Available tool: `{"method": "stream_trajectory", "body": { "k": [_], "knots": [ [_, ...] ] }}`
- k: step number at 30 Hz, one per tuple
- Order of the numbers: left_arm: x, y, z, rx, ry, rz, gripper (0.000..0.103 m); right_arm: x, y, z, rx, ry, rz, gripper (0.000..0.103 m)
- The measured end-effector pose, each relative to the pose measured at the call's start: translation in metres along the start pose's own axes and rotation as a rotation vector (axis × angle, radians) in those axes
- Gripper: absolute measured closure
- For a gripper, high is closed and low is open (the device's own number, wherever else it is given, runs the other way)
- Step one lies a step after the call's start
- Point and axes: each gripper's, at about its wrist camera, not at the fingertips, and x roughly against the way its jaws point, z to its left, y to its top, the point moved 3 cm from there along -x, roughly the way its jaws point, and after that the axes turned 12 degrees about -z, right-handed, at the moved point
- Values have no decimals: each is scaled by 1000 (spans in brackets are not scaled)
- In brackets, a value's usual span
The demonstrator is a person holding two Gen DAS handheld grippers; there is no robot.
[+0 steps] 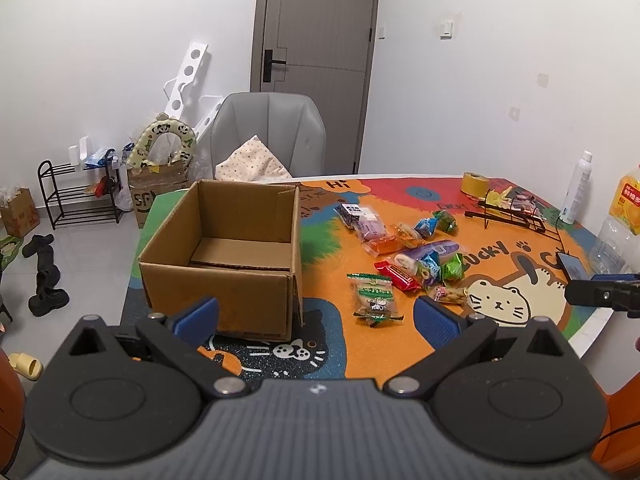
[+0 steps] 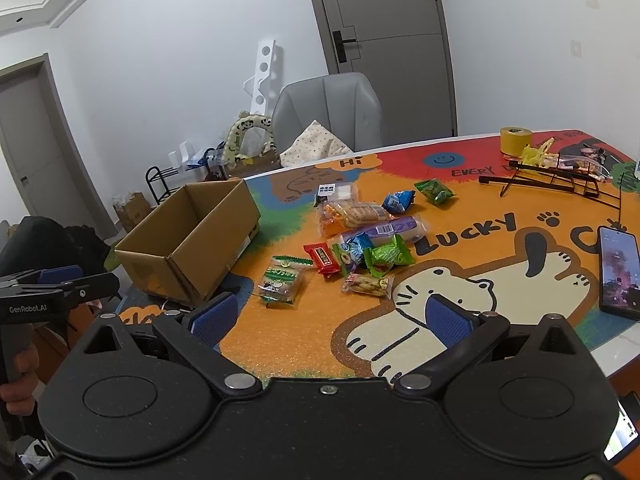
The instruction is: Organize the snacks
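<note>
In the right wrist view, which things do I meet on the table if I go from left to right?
Cardboard box → green-and-white snack packet → red snack packet → bright green snack packet → yellow tape roll → black wire rack → phone.

The left wrist view is taken from above the table's near left edge, facing the door [image 1: 316, 20]. The right wrist view is set further right, seemingly slightly closer in. The box [image 1: 224, 256], snacks [image 2: 360, 236] and chair [image 2: 332, 108] are shared.
</note>
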Motion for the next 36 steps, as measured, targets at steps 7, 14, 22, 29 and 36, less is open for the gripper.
{"method": "stream_trajectory", "body": {
  "k": [7, 14, 22, 29, 36],
  "knots": [
    [0, 0, 1, 0, 0, -1, 0, 0, 0, 0, 1, 2, -1, 0],
    [0, 0, 1, 1, -1, 1, 0, 0, -1, 1, 4, 3, -1, 0],
    [0, 1, -1, -4, -6, -2, 0, 0, 0, 1, 8, 6, -1, 0],
    [0, 1, -1, -5, -6, -1, 0, -1, 0, 0, 9, 6, -2, 0],
    [0, 1, -1, -4, -5, -2, 0, -1, 0, 1, 12, 6, -1, 0]
  ]
}}
